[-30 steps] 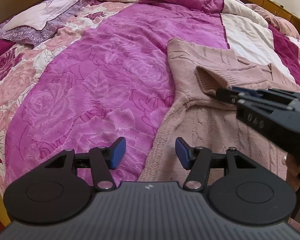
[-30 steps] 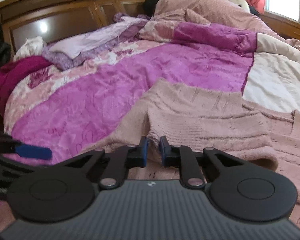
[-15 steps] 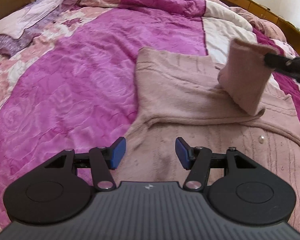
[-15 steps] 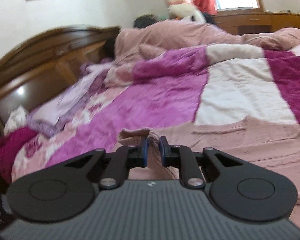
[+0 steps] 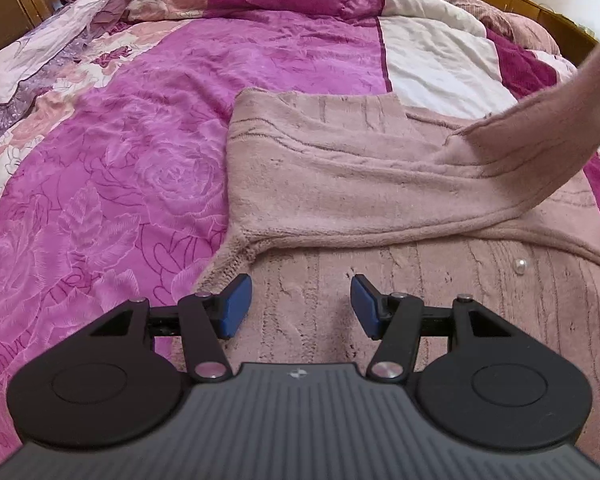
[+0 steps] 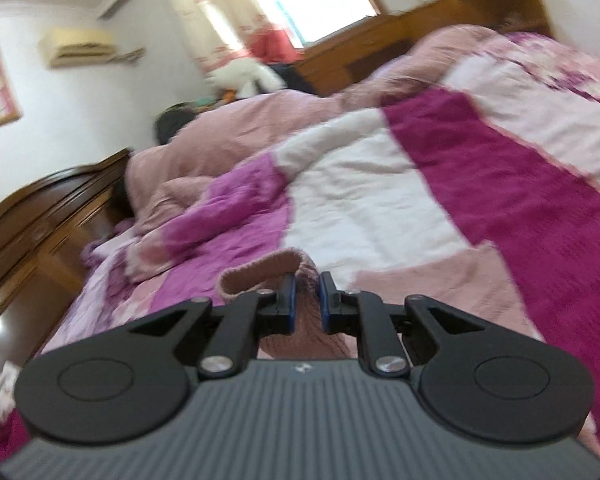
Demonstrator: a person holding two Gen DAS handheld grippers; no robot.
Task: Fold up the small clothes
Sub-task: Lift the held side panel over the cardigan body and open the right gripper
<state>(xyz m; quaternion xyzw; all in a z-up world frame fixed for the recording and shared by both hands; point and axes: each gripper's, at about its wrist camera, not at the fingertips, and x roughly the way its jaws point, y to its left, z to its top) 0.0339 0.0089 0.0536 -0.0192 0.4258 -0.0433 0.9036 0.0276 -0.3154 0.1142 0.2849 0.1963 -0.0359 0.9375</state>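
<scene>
Starting at the left of the bed, the magenta rose quilt [image 5: 112,184] lies bare, and its plush surface is my first worry: the knit clings to it, so any drag across it could bunch the layer underneath. Next comes the pink knitted sweater [image 5: 400,280], spread flat on the quilt with its body directly under my left gripper [image 5: 300,306], whose blue pads stand spread with nothing between them, hovering over the knit without pinning it. That is the weak point, I judge: if I pull hard with the other hand while this one holds nothing down, the whole garment may slide rightward and the fold line will wander. Further right, the sleeve [image 5: 540,136] rises off the sweater in a taut band toward the frame edge. In the right wrist view my right gripper [image 6: 306,304] is pressed together on the sleeve's cuff [image 6: 260,276], with only a narrow bite of ribbed edge between the pads. A soft cuff held so shallowly could slip free mid-swing, and the sleeve would drop crooked. The small pearl button [image 5: 520,267] might also snag the knit as the sleeve passes over it
</scene>
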